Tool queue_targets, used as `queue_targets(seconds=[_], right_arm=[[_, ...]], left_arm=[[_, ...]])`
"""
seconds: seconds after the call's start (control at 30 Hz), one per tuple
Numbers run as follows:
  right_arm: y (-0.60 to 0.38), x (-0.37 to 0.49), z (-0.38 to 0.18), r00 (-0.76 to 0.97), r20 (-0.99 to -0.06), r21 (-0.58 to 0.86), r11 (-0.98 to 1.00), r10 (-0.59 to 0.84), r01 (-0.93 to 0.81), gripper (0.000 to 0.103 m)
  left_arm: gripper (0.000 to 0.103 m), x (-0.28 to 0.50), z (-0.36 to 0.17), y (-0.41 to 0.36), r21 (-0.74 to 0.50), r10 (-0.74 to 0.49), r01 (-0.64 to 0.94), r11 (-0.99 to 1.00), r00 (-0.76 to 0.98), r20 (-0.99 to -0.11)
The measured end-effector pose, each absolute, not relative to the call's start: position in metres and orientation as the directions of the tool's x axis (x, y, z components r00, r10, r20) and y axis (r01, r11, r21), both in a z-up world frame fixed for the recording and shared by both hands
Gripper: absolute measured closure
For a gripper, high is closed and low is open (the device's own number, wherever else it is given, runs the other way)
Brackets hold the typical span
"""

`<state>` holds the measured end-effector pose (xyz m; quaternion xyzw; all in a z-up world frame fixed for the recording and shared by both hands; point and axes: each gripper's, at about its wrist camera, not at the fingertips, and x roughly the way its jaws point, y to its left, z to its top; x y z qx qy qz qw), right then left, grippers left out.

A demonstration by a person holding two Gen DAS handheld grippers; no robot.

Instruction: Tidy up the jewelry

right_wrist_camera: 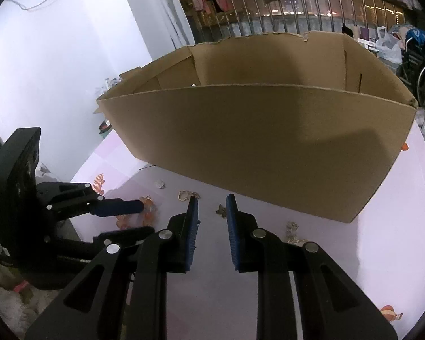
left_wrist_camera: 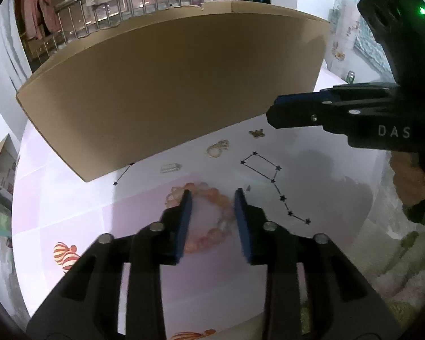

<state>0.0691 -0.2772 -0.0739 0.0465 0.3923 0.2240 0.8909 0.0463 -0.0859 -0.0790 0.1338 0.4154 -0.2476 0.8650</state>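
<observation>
Ahead of us the tall cardboard box (right_wrist_camera: 269, 141) walls off the far side of the table (right_wrist_camera: 368, 240); only its open top gives passage. In front of it small jewelry pieces (left_wrist_camera: 218, 148) dot the surface. The near table lies bare, and the right gripper (left_wrist_camera: 272, 114) crowds the right.

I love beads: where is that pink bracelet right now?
The pink bead bracelet lies on the table between the left gripper's open fingers, just before the cardboard box.
</observation>
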Motion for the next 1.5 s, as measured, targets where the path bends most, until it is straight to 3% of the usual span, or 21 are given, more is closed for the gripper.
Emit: queue_targets(seconds=[0.07, 0.3, 0.57, 0.67, 0.8, 0.9, 1.0, 1.27, 1.5], right_arm=[[-0.279, 0.069, -0.074, 0.595, -0.678, 0.260, 0.898, 0.431, -0.355, 0.082], [-0.277, 0.069, -0.074, 0.595, -0.683, 0.261, 0.903, 0.423, -0.342, 0.082], [-0.272, 0.068, -0.076, 0.587, -0.688, 0.265, 0.901, 0.427, -0.344, 0.082], [-0.271, 0.066, -0.074, 0.590, -0.688, 0.256, 0.902, 0.423, -0.348, 0.082], [-0.272, 0.066, -0.073, 0.597, -0.690, 0.244, 0.908, 0.409, -0.340, 0.082], [-0.276, 0.064, -0.072, 0.611, -0.688, 0.232, 0.916, 0.392, -0.326, 0.082], [-0.282, 0.060, -0.072, 0.623, -0.684, 0.217, 0.922, 0.379, -0.322, 0.082], [-0.300, 0.049, -0.072, 0.643, -0.676, 0.200, 0.929, 0.361, -0.312, 0.082], [-0.313, 0.051, -0.077, 0.649, -0.671, 0.229, 0.932, 0.360, -0.280, 0.082]], left_arm=[[0.094, 0.049, -0.080, -0.081, 0.022, -0.316, 0.532, 0.846, 0.535, -0.783], [0.095, 0.051, -0.065, -0.061, -0.133, -0.408, 0.479, 0.868, 0.533, -0.741], [0.094, 0.069, -0.064, 0.017, -0.357, -0.429, 0.239, 0.903, 0.561, -0.708], [0.093, 0.073, -0.074, 0.028, -0.344, -0.386, 0.185, 0.921, 0.569, -0.727], [0.066, 0.070, -0.068, 0.028, -0.269, -0.309, 0.160, 0.950, 0.612, -0.728], [0.066, 0.064, -0.054, 0.024, -0.235, -0.295, 0.182, 0.955, 0.655, -0.696], [0.066, 0.055, -0.047, 0.010, -0.232, -0.366, 0.286, 0.930, 0.640, -0.676], [0.066, 0.057, -0.069, -0.053, -0.036, -0.320, 0.448, 0.893, 0.578, -0.751], [0.066, 0.067, -0.074, -0.066, -0.093, -0.352, 0.458, 0.884, 0.523, -0.777]])
